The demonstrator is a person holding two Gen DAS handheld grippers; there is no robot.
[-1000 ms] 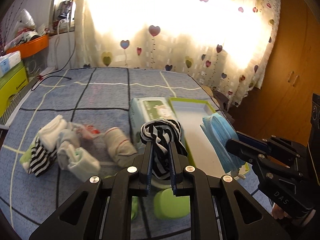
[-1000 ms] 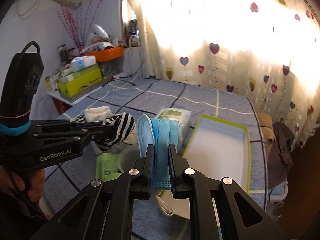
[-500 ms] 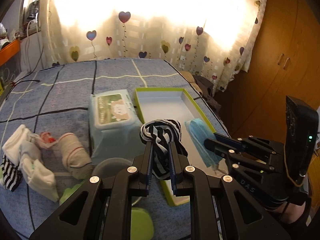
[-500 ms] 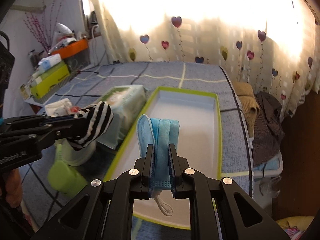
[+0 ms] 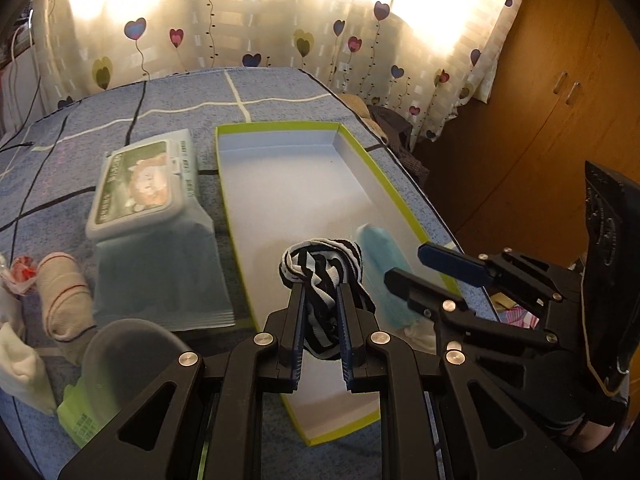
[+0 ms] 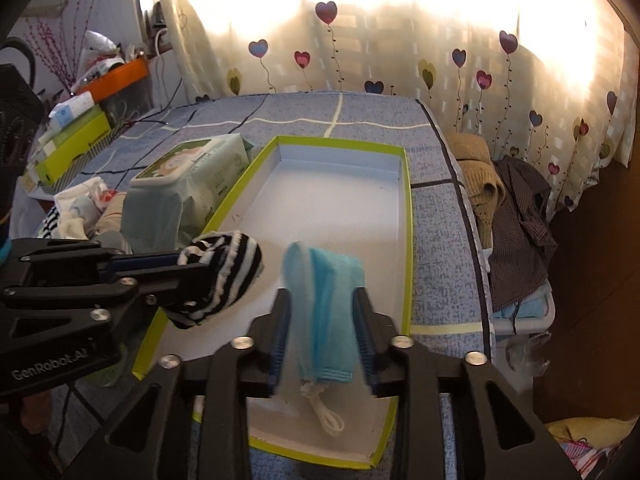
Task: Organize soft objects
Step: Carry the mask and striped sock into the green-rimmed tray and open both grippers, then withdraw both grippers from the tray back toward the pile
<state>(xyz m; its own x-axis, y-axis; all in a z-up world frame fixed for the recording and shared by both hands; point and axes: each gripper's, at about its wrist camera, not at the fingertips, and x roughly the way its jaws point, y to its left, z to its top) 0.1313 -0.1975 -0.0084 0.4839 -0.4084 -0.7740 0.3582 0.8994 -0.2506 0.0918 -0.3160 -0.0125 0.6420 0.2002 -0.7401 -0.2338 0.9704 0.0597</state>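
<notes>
A green-rimmed white tray (image 5: 280, 127) lies on the blue checked cloth. My left gripper (image 5: 318, 286) hangs over the tray's near end with a black-and-white striped sock (image 5: 320, 260) pinched between its pads. Its jaws are just starting to open. To its right, my right gripper (image 5: 406, 266) is opening. A folded blue face mask (image 6: 324, 320) stands loose and blurred between the spread fingers of the right gripper (image 6: 321, 294), over the tray floor (image 6: 320, 200), and the pads no longer press it. The left gripper (image 6: 188, 262) and the sock (image 6: 224, 276) show at the left of the right wrist view.
A wet wipes pack (image 5: 148, 184) lies left of the tray. Rolled socks (image 5: 60, 292), a clear bowl (image 5: 128, 352) and a green packet (image 5: 76, 412) sit at the near left. Clothes (image 6: 516, 208) hang past the table's right edge. A wooden wardrobe (image 5: 560, 120) stands at right.
Both grippers have moved right and down over the tray. The right jaws have spread apart and let go of the mask. The left gripper still carries the striped sock.
</notes>
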